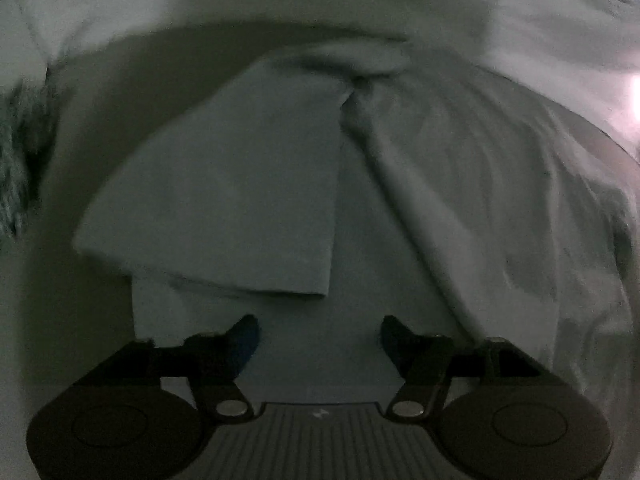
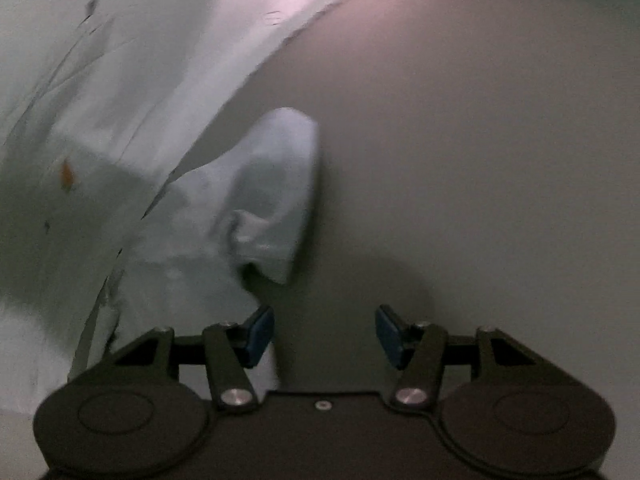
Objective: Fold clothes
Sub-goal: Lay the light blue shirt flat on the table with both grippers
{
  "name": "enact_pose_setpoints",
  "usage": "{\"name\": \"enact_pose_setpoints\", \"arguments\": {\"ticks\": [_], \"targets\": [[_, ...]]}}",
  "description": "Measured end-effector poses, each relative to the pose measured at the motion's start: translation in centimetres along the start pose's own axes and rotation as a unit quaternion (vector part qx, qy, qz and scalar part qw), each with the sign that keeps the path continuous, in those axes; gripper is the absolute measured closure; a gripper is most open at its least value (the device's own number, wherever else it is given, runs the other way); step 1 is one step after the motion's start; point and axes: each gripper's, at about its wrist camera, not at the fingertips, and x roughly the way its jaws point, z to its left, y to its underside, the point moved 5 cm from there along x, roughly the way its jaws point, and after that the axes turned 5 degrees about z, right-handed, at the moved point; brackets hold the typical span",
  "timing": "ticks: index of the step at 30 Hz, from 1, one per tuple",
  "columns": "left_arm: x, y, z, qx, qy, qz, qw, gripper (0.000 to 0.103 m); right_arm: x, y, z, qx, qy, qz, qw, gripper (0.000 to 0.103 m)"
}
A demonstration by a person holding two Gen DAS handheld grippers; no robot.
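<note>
Left wrist view: left tool (image 1: 319,334) has jaws spread wide, nothing between them, sitting low over a pale garment (image 1: 240,184) spread on the desk (image 1: 100,128), with a folded flap just ahead of the fingertips and wrinkled fabric to the right. Right wrist view: right tool (image 2: 325,332) is also wide and holds nothing, over bare desk (image 2: 480,160), with a bunched sleeve (image 2: 272,192) near its left finger, not touching.

Grey table (image 2: 480,140), furry item (image 1: 16,168) at its edge
</note>
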Motion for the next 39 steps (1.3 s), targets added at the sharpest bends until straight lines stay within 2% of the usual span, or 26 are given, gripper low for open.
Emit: {"name": "enact_pose_setpoints", "arguments": {"ticks": [4, 6, 10, 11, 12, 13, 15, 17, 19, 20, 21, 22, 23, 24, 26, 29, 32, 35, 36, 37, 38, 39], "targets": [[0.7, -0.3, 0.5, -0.02, -0.019, 0.014, 0.9995, 0.016, 0.4, -1.2, 0.9, -0.021, -0.016, -0.017, 1.0, 0.045], [1.1, -1.3, 0.3, -0.04, -0.029, 0.021, 0.9986, 0.013, 1.0, -2.3, 2.5, -0.047, -0.022, -0.026, 0.998, 0.045], [1.7, -2.3, 0.0, -0.041, -0.041, 0.032, 0.9978, 0.01, 3.0, -3.8, 5.4, -0.111, -0.02, -0.021, 0.993, 0.047], [1.7, -2.6, 0.1, -0.042, -0.04, 0.036, 0.9977, 0.01, 3.0, -3.6, 6.0, -0.147, -0.007, -0.024, 0.989, 0.051], [1.6, -2.7, 0.1, -0.042, -0.039, 0.04, 0.9976, 0.01, 3.1, -3.4, 6.8, -0.202, 0.014, -0.025, 0.979, 0.089], [1.4, -3.1, 0.2, -0.042, -0.041, 0.039, 0.9975, 0.012, 3.6, -3.4, 7.7, -0.25, 0.034, -0.021, 0.967, 0.095], [1.6, -4.8, 0.1, -0.035, -0.047, 0.029, 0.9979, 0.012, 3.1, -4.2, 8.4, -0.306, 0.066, -0.051, 0.948, 0.095], [0.9, -6.4, 0.5, -0.02, -0.056, 0.004, 0.9982, 0.012, 1.9, -5.9, 7.6, -0.302, 0.085, -0.069, 0.947, 0.095], [0.6, -8.3, 0.7, 0.001, -0.059, -0.019, 0.9981, 0.012, 1.6, -7.4, 6.5, -0.294, 0.112, -0.069, 0.947, 0.093], [0.6, -9.3, 0.6, 0.015, -0.058, -0.03, 0.9977, 0.012, 1.6, -7.8, 6.3, -0.305, 0.135, -0.068, 0.94, 0.09], [0.7, -10.4, 0.5, 0.029, -0.057, -0.04, 0.9971, 0.012, 1.5, -8.1, 6.3, -0.321, 0.162, -0.072, 0.93, 0.084], [0.9, -11.5, 0.4, 0.045, -0.053, -0.052, 0.9963, 0.012, 1.4, -8.4, 6.4, -0.332, 0.188, -0.079, 0.921, 0.07], [1.1, -12.6, 0.1, 0.061, -0.047, -0.062, 0.9951, 0.011, 1.1, -8.6, 6.6, -0.336, 0.203, -0.088, 0.915, 0.063], [1.5, -13.5, -0.2, 0.074, -0.042, -0.071, 0.9938, 0.011, 0.8, -8.9, 7.1, -0.337, 0.206, -0.102, 0.913, 0.056], [2.3, -15.1, -0.7, 0.099, -0.034, -0.082, 0.9911, 0.011, 0.5, -9.4, 8.8, -0.344, 0.205, -0.132, 0.907, 0.054], [4.1, -17.5, -2.0, 0.15, -0.023, -0.096, 0.9838, 0.011, 1.7, -9.5, 12.3, -0.383, 0.168, -0.148, 0.896, 0.052], [6.0, -18.8, -3.8, 0.209, -0.02, -0.104, 0.9721, 0.011, 4.8, -9.4, 15.9, -0.425, 0.102, -0.124, 0.891, 0.052], [7.7, -19.7, -5.0, 0.249, -0.06, -0.12, 0.9591, 0.012, 8.3, -9.6, 19.0, -0.458, 0.039, -0.092, 0.883, 0.047], [8.4, -20.1, -5.1, 0.251, -0.074, -0.125, 0.9571, 0.013, 9.6, -9.8, 19.8, -0.468, 0.024, -0.081, 0.88, 0.045], [8.9, -20.4, -5.0, 0.245, -0.082, -0.13, 0.9572, 0.019, 10.8, -10.1, 20.5, -0.475, 0.011, -0.071, 0.877, 0.044], [9.3, -20.8, -4.8, 0.233, -0.087, -0.133, 0.9594, 0.027, 11.9, -10.5, 21.2, -0.481, 0.001, -0.061, 0.875, 0.043], [9.6, -21.2, -4.4, 0.219, -0.086, -0.133, 0.9629, 0.03, 13.0, -10.9, 21.7, -0.484, -0.009, -0.051, 0.873, 0.041]]}}
